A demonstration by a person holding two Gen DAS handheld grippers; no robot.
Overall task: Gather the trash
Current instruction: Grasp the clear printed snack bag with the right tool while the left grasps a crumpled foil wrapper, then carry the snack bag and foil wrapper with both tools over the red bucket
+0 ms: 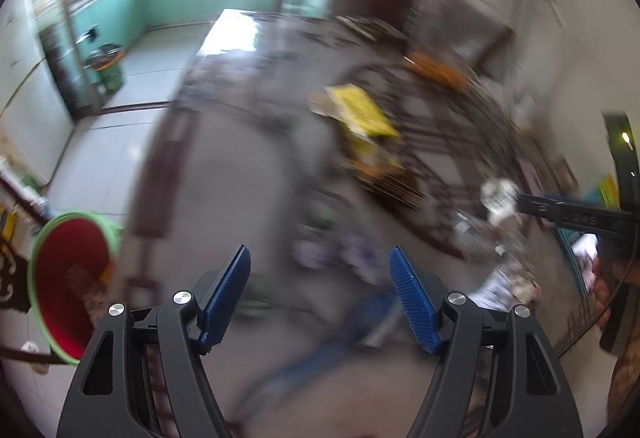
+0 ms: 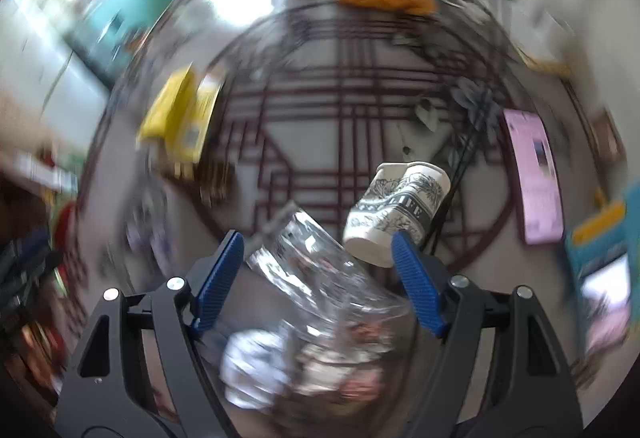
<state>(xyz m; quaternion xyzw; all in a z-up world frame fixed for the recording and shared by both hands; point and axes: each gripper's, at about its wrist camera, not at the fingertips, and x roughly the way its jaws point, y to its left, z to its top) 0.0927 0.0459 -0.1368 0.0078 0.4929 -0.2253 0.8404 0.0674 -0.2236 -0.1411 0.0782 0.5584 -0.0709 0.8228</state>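
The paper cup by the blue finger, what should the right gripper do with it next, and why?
Probably shift a little toward the paper cup so it sits between the fingers before closing. The right gripper is open, and the cup lies tipped over, against the tip of one finger, not between both. Clear plastic wrap fills the gap instead. The picture is blurry, so this is a guess.

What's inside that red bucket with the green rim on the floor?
The left wrist view looks into the red bucket. Some brownish crumpled stuff lies against its inner wall, too blurred to identify. The bucket's bottom part is hidden behind the left gripper.
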